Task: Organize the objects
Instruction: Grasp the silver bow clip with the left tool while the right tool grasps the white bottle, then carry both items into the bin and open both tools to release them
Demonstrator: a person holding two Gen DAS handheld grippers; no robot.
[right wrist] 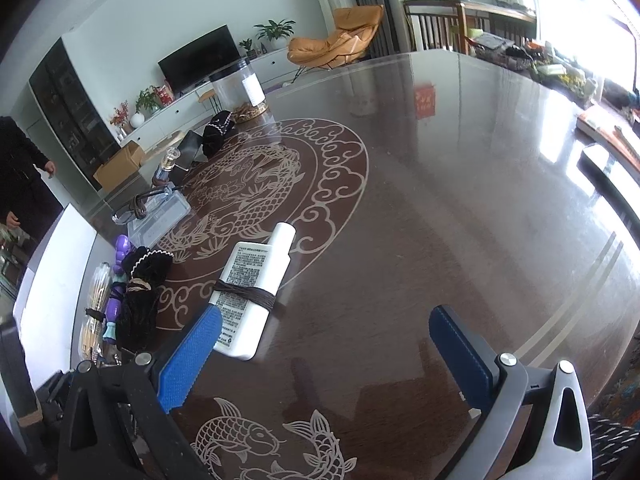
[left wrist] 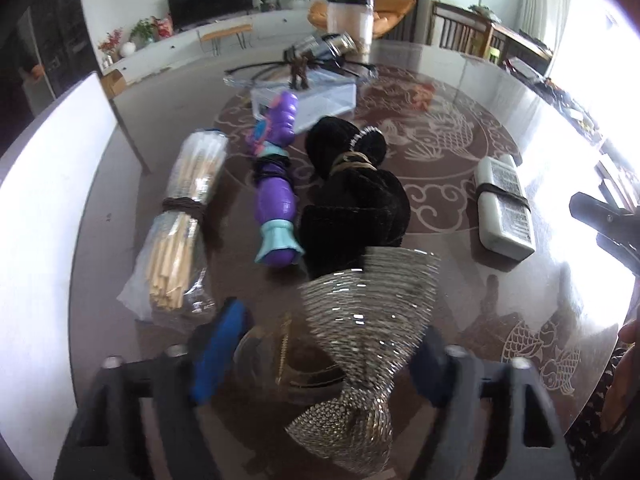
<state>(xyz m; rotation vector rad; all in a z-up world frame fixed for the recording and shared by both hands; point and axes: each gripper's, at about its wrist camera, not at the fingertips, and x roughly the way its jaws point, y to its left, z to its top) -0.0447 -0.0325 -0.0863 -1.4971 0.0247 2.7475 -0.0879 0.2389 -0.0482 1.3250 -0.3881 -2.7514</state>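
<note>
Left tongs [left wrist: 320, 356] spread wide around a silver mesh bundle [left wrist: 360, 312]; right tongs [right wrist: 324, 344] gape empty beside the white bottle [right wrist: 252, 292].

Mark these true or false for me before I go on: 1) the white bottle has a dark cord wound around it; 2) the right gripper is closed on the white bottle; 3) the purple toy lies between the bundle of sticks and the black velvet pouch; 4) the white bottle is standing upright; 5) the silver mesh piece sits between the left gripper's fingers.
1) True. The white bottle has a dark cord around its middle.
2) False. The right gripper is open and holds nothing; the bottle lies beside its left finger.
3) True. The purple toy lies between the bundle of sticks and the black velvet pouch.
4) False. It lies flat on the table.
5) True. The silver mesh piece sits between the fingers of the left gripper.
</note>
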